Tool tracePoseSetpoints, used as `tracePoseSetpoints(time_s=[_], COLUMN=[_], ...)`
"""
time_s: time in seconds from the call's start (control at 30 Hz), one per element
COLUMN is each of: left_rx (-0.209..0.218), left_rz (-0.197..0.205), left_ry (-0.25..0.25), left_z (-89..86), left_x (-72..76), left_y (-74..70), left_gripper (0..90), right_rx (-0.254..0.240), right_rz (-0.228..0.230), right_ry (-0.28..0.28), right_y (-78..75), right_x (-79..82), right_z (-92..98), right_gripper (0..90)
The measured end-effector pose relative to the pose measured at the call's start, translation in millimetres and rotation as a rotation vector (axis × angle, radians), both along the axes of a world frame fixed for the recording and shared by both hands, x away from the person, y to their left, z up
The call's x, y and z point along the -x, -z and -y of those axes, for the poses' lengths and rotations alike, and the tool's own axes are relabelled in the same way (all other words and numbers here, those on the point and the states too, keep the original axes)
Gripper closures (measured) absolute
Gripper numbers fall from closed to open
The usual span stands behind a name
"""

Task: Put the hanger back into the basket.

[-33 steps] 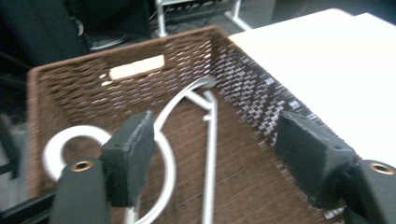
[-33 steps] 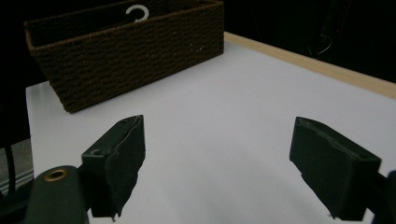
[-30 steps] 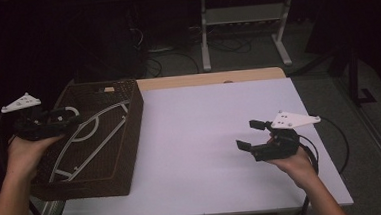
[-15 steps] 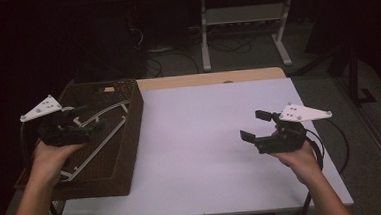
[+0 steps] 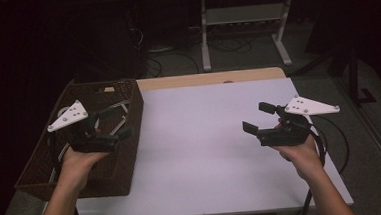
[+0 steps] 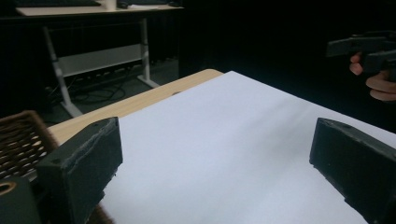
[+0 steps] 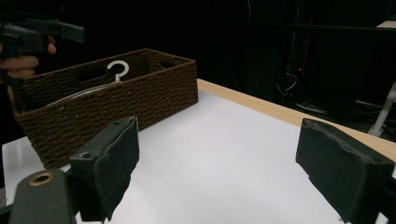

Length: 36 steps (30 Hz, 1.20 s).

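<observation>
Hanger (image 7: 105, 79) in basket (image 7: 154, 88) clearest in right gripper view.

Your left tool (image 5: 113, 125) hangs over the brown wicker basket (image 5: 130, 141) at the desk's left edge, its jaws apart with nothing between them. White hangers (image 5: 121, 107) lie inside the basket beneath it. Your right tool (image 5: 259, 117) is held above the white desk (image 5: 200, 142) near its right side, jaws spread and empty, cable trailing off behind your hand.
</observation>
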<state>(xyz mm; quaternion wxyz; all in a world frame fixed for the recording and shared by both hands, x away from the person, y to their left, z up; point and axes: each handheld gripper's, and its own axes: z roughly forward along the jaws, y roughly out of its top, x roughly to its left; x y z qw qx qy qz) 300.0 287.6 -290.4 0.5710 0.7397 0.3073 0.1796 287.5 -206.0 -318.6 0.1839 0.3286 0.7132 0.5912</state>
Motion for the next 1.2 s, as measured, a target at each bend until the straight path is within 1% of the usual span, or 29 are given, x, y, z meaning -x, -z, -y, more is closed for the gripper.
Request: tracePoseSetpoints(time_s=[0.1,0.13,0.23,0.27,0.33,0.4,0.47,0.5,0.53,0.57,0.63,0.67,0.7,0.73,0.8,1.0,1.03,1.1,1.13,1.17,1.2], left_rx=[0.014,0.027,0.031,0.038,0.035,0.036,0.035,0.035,0.028,0.031,0.034,0.031,0.031,0.035,0.038,0.033,0.033,0.031,0.033,0.034,0.034], left_rz=[0.007,0.012,0.015,0.023,0.029,0.037,0.029,0.029,0.028,0.027,0.027,0.035,0.035,0.033,0.036,0.030,0.030,0.029,0.030,0.029,0.029], left_ry=[0.015,0.027,0.038,0.043,0.045,0.034,0.036,0.036,0.035,0.033,0.032,0.030,0.030,0.030,0.033,0.039,0.039,0.040,0.041,0.041,0.041], left_z=[6.4,9.8,12.2,14.1,14.9,16.2,16.6,16.6,16.6,17.0,17.5,17.0,17.0,16.6,16.1,16.4,16.4,16.9,17.4,17.6,17.6], left_x=[0.9,1.4,1.2,1.1,0.4,-0.2,-1.5,-1.5,-2.1,-1.9,-1.6,-1.4,-1.4,-1.5,-1.5,-2.0,-2.0,-2.3,-2.5,-2.5,-2.5], left_y=[4.5,8.3,12.2,16.0,19.9,24.7,28.0,28.0,29.9,31.7,32.3,32.7,32.7,32.6,32.5,33.7,33.7,34.0,33.8,33.6,33.6], left_gripper=[2.2,2.2,2.2,2.3,2.2,2.3,2.2,2.3,2.3,2.2,2.3,2.3,2.3,2.3,2.3,2.2,2.3,2.3,2.3,2.3,2.3], right_rx=[-0.003,0.001,-0.008,-0.009,-0.010,-0.011,-0.017,-0.017,-0.021,-0.022,-0.024,-0.027,-0.025,-0.027,-0.028,-0.019,-0.023,-0.020,-0.022,-0.020,-0.020], right_rz=[0.007,0.010,0.008,0.003,0.011,0.020,0.018,0.018,0.021,0.022,0.019,0.014,0.021,0.016,0.017,0.032,0.024,0.031,0.027,0.038,0.038], right_ry=[0.000,0.001,0.004,0.004,0.007,0.017,0.042,0.042,0.061,0.063,0.072,0.069,0.071,0.078,0.073,0.071,0.072,0.072,0.070,0.071,0.071], right_y=[-1.4,-2.2,-2.9,-3.1,-3.2,-2.8,-2.2,-2.2,-1.3,-1.0,-0.4,-0.2,-0.1,-0.3,-0.3,0.1,0.1,0.2,0.2,0.4,0.4], right_x=[-0.2,-0.6,-1.1,-0.9,-1.2,-1.9,-2.8,-2.8,-3.3,-3.2,-2.8,-2.2,-2.3,-1.7,-1.8,-1.4,-0.8,-0.5,0.1,-0.2,-0.2], right_z=[-0.1,0.0,-0.1,-0.2,0.3,0.9,1.2,1.2,2.2,2.7,3.8,4.5,4.9,4.9,5.5,6.3,6.2,6.6,6.8,7.2,7.2], right_gripper=[12.6,12.4,12.2,11.8,10.8,6.6,1.5,1.5,0.2,0.0,0.0,0.0,0.0,0.0,0.0,0.0,0.0,0.0,0.0,0.0,0.0])
